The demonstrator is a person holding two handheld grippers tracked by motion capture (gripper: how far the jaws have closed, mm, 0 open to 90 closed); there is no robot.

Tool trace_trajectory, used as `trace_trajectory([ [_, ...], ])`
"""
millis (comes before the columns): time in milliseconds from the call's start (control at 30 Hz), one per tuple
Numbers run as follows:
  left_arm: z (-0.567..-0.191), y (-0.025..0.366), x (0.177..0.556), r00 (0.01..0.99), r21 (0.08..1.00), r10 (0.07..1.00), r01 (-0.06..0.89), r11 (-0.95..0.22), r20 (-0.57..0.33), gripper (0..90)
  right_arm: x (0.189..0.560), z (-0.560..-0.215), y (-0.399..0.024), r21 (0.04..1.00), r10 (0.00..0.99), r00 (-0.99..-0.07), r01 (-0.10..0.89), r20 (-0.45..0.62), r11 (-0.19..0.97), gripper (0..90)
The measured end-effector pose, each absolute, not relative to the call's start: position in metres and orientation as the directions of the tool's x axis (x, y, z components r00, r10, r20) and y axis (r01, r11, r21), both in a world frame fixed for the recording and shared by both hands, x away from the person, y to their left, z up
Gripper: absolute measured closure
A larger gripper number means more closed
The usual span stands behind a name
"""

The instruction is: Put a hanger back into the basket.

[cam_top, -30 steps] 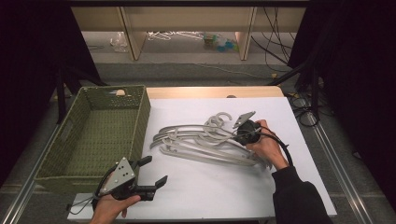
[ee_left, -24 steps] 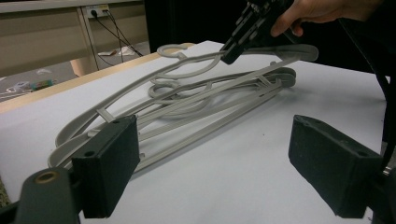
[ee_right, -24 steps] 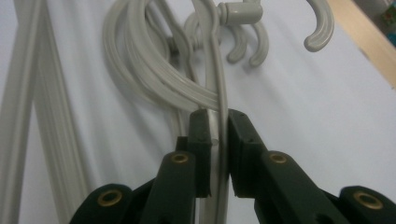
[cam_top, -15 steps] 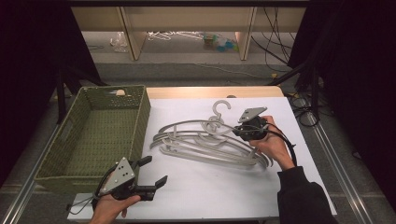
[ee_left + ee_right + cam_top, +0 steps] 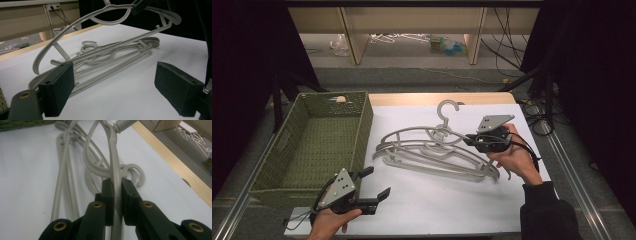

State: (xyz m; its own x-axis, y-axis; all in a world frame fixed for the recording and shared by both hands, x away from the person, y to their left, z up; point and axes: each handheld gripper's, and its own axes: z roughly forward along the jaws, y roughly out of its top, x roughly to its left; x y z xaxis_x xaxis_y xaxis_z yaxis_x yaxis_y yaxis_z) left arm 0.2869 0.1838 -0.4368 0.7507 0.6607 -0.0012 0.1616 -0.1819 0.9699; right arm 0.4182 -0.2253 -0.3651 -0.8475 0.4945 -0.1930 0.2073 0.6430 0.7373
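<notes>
Pale grey plastic hanger [image 5: 432, 137], curved shoulders, hook up, tilted above the others. Right hand-held gripper [image 5: 472, 141] clamps its arm; left hand-held gripper [image 5: 374, 185] gapes, holding nothing.

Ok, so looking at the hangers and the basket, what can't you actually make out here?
- High view: how many hangers lie in the pile; their overlapping bars hide it.
- High view: the pale thing at the basket's far wall is too small to identify.
- Left gripper view: the lifted hanger's hook is cut off by the top edge.
- Right gripper view: the pads of the right gripper cover the gripped stretch of hanger.
</notes>
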Motion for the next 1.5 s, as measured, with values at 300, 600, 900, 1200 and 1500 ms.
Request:
trace_trajectory([
  [300,-0.434,0.181,0.288,0.745,0.969,0.667,0.142,-0.201,0.029,16.3,0.391,-0.363,-0.228,0.746,0.431,-0.886,0.167,-0.174,0.645,82.3],
  [600,-0.427,0.163,0.293,0.79,0.958,0.612,0.168,-0.232,0.01,15.7,0.366,-0.376,-0.232,0.732,0.37,-0.914,0.138,-0.165,0.668,82.3],
  [900,-0.415,0.14,0.302,0.81,0.949,0.586,0.209,-0.236,-0.032,15.9,0.345,-0.381,-0.227,0.746,0.3,-0.944,0.102,-0.135,0.658,82.2],
  [1200,-0.407,0.117,0.314,0.87,0.914,0.488,0.247,-0.323,-0.062,24.4,0.335,-0.386,-0.217,0.732,0.233,-0.962,0.055,-0.144,0.679,82.2],
  [1500,-0.412,0.096,0.323,0.905,0.874,0.419,0.259,-0.412,-0.071,40.4,0.329,-0.386,-0.209,0.737,0.187,-0.974,0.031,-0.13,0.675,82.1],
])
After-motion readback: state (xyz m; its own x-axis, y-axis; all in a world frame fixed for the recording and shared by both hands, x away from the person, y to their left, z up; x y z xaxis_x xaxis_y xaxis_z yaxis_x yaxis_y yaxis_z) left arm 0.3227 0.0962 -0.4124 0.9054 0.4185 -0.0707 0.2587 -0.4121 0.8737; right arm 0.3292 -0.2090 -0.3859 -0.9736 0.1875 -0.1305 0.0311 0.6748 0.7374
